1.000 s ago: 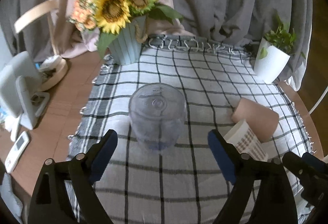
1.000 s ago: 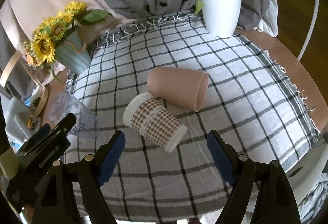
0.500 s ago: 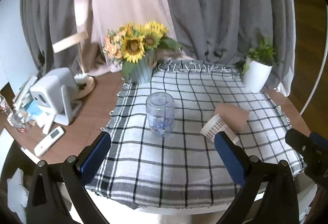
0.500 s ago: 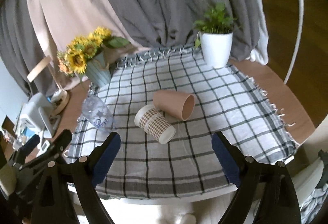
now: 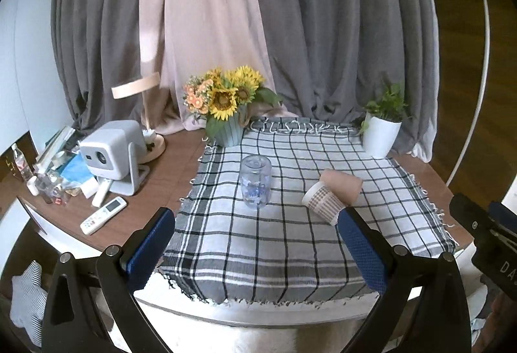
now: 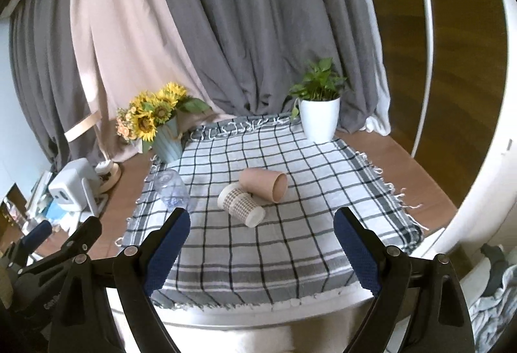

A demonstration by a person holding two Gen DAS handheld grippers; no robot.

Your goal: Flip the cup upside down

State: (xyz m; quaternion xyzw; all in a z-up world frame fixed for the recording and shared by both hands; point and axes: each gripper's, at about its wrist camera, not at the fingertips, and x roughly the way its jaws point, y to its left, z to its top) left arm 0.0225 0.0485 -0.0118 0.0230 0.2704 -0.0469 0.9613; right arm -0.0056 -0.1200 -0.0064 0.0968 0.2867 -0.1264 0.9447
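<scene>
Left wrist view: left gripper (image 5: 255, 240), its two blue-padded fingers (image 5: 149, 248) spread wide apart and empty, held back from the near edge of the checked cloth (image 5: 290, 243). One clear glass cup (image 5: 255, 181) stands upside down on the cloth, base uppermost, ahead of the gripper. To its right lie two paper cups on their sides, touching: one checked cup (image 5: 323, 204) in front and one plain pink cup (image 5: 343, 188) behind. At the far edge stand one vase of sunflowers (image 5: 227, 104) and one potted plant (image 5: 383, 126). On the bare wooden table (image 5: 161, 178) to the left sit one white projector (image 5: 111, 155) and one remote (image 5: 103, 215).

Right wrist view: right gripper (image 6: 261, 244), likewise with two fingers wide apart and empty, near the cloth's front edge. The same three cups appear, with the glass cup (image 6: 171, 189) at left.
</scene>
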